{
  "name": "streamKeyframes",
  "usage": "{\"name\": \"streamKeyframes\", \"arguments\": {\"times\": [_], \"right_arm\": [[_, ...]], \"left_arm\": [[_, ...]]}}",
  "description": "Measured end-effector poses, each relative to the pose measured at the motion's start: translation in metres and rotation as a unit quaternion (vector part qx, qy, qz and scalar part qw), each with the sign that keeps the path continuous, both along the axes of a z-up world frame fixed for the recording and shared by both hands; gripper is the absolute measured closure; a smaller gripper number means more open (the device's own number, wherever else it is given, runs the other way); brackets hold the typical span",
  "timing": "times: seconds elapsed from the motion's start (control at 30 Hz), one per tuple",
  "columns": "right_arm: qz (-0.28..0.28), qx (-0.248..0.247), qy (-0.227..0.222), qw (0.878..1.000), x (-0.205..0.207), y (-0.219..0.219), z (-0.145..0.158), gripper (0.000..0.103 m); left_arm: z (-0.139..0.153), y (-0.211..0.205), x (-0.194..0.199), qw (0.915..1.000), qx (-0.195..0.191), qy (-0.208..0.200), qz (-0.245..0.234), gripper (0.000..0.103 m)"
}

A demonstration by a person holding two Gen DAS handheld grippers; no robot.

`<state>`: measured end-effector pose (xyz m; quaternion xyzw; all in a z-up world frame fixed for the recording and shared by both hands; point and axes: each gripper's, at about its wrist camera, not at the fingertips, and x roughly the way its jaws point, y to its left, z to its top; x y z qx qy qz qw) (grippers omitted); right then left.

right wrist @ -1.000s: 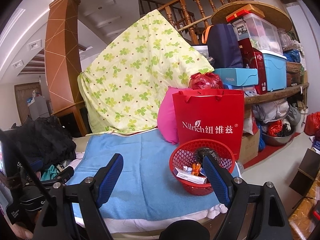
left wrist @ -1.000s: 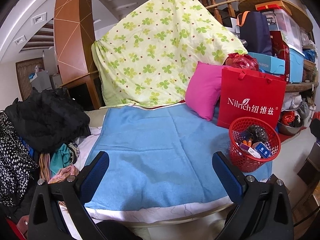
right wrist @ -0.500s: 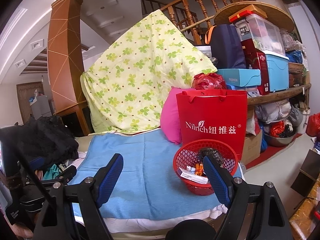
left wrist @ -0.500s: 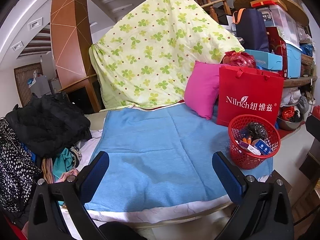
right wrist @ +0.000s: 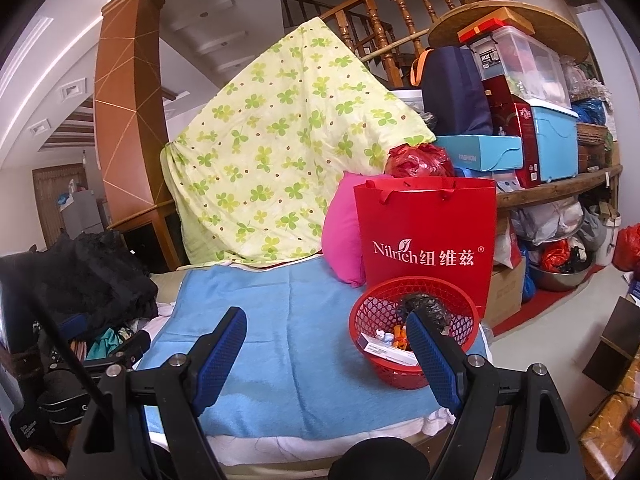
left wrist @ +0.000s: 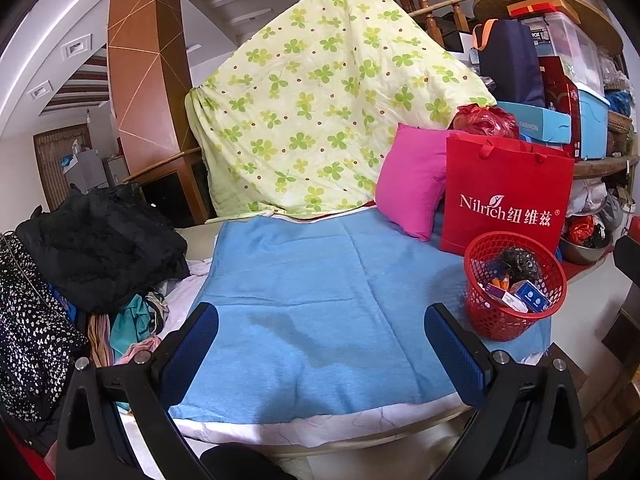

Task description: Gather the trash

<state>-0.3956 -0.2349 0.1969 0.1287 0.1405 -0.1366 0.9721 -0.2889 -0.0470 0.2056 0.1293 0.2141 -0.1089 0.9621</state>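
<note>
Left gripper (left wrist: 320, 344) fingers spread wide, nothing between the blue pads (left wrist: 191, 354), low centre of frame over the blue towel (left wrist: 320, 292). Right gripper (right wrist: 326, 354) also wide apart, empty; its right pad (right wrist: 434, 360) overlaps the red basket (right wrist: 374, 308) in view, contact can't be told. Basket sits on the towel's right edge, lower right in the left view (left wrist: 490, 320), holding trash (left wrist: 520, 292): small boxes, a dark crumpled bag, orange bits. Red bag (left wrist: 506, 204) upright just behind the basket, pink pillow (left wrist: 416, 184) to its left. Green-patterned quilt (left wrist: 320, 100) draped upper centre. Dark clothes pile (left wrist: 96, 248) at left edge. Shelf clutter (right wrist: 532, 120) upper right.
</note>
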Motion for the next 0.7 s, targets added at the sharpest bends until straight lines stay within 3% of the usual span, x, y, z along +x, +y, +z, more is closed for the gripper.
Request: {"name": "streamKeyframes", "arguments": {"times": [0.7], "right_arm": [[-0.005, 0.005, 0.013, 1.000, 0.0036, -0.0084, -0.0021, 0.018]], "left_arm": [[0.0025, 0.0030, -0.0042, 0.9999, 0.005, -0.013, 0.002, 0.001]]}}
